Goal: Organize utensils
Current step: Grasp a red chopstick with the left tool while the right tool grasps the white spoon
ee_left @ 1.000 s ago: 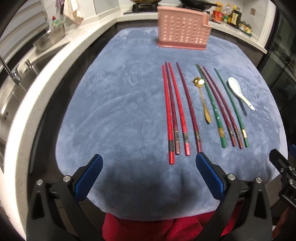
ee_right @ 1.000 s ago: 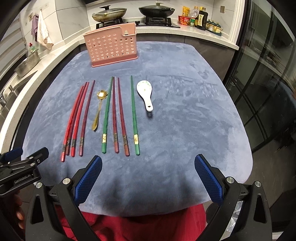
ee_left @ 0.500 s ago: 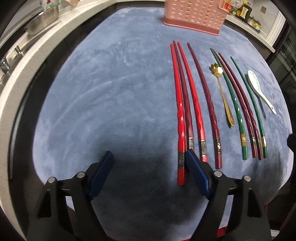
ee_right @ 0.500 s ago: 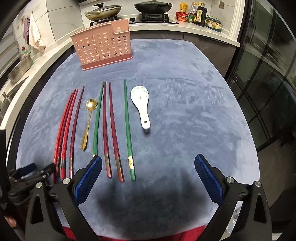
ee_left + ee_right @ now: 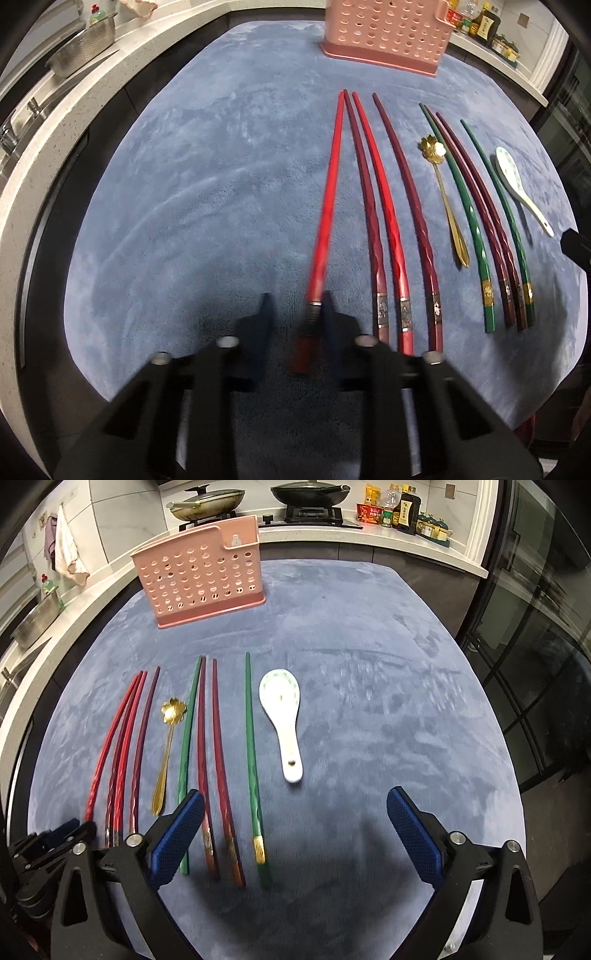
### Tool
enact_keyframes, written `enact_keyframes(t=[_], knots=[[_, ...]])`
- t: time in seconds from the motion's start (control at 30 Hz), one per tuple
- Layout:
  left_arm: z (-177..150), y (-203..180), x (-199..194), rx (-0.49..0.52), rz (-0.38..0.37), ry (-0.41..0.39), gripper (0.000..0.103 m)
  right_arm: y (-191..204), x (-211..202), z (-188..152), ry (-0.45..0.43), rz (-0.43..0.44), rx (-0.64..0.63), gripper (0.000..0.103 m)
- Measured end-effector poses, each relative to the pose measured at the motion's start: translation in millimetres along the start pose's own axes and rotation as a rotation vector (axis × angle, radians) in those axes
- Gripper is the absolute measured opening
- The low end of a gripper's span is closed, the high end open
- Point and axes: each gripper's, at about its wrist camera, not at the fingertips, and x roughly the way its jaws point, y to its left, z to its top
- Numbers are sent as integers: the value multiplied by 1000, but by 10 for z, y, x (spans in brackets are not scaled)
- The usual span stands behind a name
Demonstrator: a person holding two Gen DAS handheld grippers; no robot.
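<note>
Left gripper jaws had just been closing around the bright red chopstick, swinging it askew; off-centre contact risked slipping. Right gripper gaped empty.

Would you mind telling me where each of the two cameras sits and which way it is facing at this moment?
Left wrist view: on the left gripper, looking steeply down along its fingers, which have just been closing around the bright red chopstick; one finger touches it.
Right wrist view: on the right gripper, angled down over the green chopstick and white spoon; its jaws stand wide open with nothing gripped, and the left gripper shows at lower left.
Shared: the blue mat, the utensil row and the pink holder.
</note>
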Motion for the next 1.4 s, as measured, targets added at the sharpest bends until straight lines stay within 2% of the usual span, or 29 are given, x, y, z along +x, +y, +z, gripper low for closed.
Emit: enact_keyframes(t=[0.2,0.37,0.47,0.63,0.8,1.03,1.2,1.4], knots=[[23,15,17,-8,1,3,14,-81,164,193,-1,50,26,67],[47,4,32,-12,8,5,14,-155,360,305,25,82,60,40],[70,-8,49,-14,12,5,14,-181,461,317,49,105,75,28],[72,-17,65,-12,20,0,14,-168,601,278,85,137,84,14],[69,-30,67,-11,23,-5,14,-179,697,210,101,157,103,12],[64,-29,66,-10,19,-13,13,-133,720,142,61,151,75,13],[37,19,14,-12,-15,-16,7,-149,686,146,63,157,68,10],[-16,81,-161,-25,-36,-46,7,-202,499,97,45,154,79,7]])
